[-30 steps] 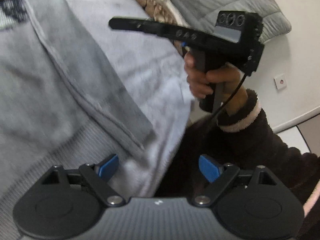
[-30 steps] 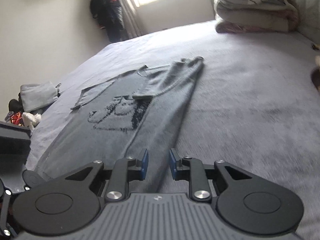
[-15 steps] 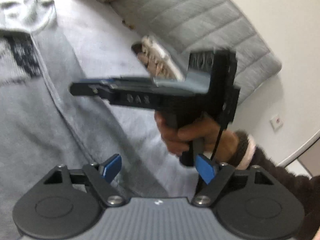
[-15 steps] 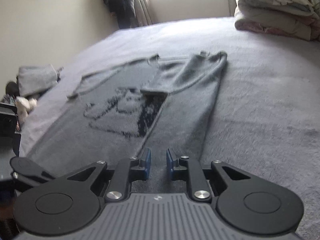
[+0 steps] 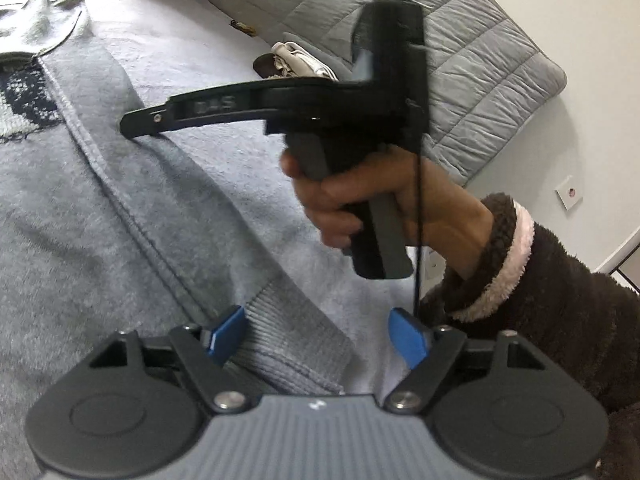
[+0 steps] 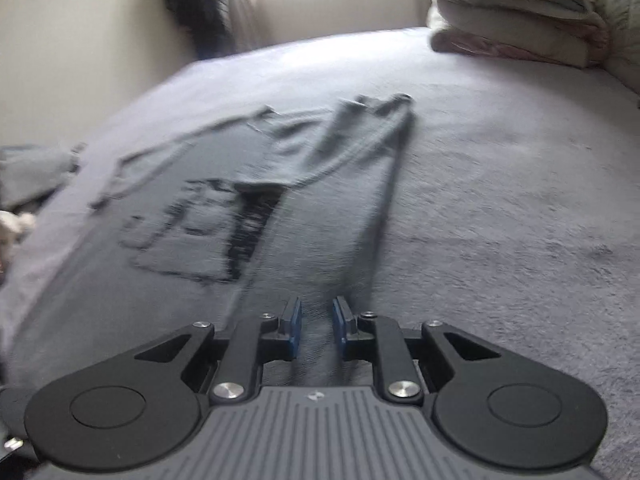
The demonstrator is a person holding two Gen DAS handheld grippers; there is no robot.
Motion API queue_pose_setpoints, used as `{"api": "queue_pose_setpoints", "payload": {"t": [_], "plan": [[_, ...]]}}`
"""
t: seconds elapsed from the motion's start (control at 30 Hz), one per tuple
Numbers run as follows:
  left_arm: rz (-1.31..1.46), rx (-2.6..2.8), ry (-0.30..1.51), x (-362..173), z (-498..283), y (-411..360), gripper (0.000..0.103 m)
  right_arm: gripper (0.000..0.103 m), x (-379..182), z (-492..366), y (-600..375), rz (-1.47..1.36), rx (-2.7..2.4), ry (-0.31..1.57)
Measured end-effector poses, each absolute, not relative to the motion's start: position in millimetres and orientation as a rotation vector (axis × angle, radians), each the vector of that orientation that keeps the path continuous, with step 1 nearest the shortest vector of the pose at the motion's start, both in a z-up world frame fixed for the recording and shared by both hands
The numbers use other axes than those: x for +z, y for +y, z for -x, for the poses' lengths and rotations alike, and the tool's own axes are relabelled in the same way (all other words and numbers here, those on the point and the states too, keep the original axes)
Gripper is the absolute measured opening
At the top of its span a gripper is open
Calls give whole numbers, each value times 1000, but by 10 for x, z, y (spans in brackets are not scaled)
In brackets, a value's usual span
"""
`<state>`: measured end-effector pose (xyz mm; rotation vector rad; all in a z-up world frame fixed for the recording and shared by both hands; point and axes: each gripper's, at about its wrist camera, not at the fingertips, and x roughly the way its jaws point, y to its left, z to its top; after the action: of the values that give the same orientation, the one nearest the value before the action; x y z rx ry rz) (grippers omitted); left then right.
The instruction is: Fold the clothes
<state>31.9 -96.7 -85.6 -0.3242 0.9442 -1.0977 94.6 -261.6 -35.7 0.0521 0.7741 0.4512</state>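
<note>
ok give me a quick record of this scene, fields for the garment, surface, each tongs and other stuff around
garment: grey sweater with dark knit picture, lying flat, one sleeve folded in
surface: bed with grey cover
left tongs: open, ribbed hem of the sweater between the pads, not gripped
right tongs: narrow gap, low over the sweater's edge; grip unclear
hand: holds the right tongs' handle
other: folded bedding at far end, quilted headboard

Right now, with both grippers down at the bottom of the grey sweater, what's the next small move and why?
Probably lower the left gripper onto the ribbed hem of the grey knit sweater and close it. Its jaws stand wide open around the hem, gripping nothing, while the right gripper sits low over the folded side panel, jaws narrowed but not closed.
</note>
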Motion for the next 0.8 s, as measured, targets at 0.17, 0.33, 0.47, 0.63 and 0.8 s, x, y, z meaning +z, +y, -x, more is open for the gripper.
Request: {"api": "queue_pose_setpoints", "payload": {"t": [0.17, 0.33, 0.47, 0.63, 0.8], "plan": [[356, -1006, 936, -766, -339, -790, 81, 19, -299, -1007, -2614, -96, 410, 773], [377, -863, 921, -710, -412, -592, 82, 20, -262, -1032, -2529, -117, 385, 778], [378, -711, 900, -574, -543, -295, 82, 27, -201, -1086, -2355, -83, 410, 762], [358, -454, 816, -324, -779, 251, 83, 27, -132, -1362, -2129, -84, 418, 764], [387, -162, 766, -287, -1005, 744, 84, 28, -95, -1747, -1734, -15, 434, 778]]}}
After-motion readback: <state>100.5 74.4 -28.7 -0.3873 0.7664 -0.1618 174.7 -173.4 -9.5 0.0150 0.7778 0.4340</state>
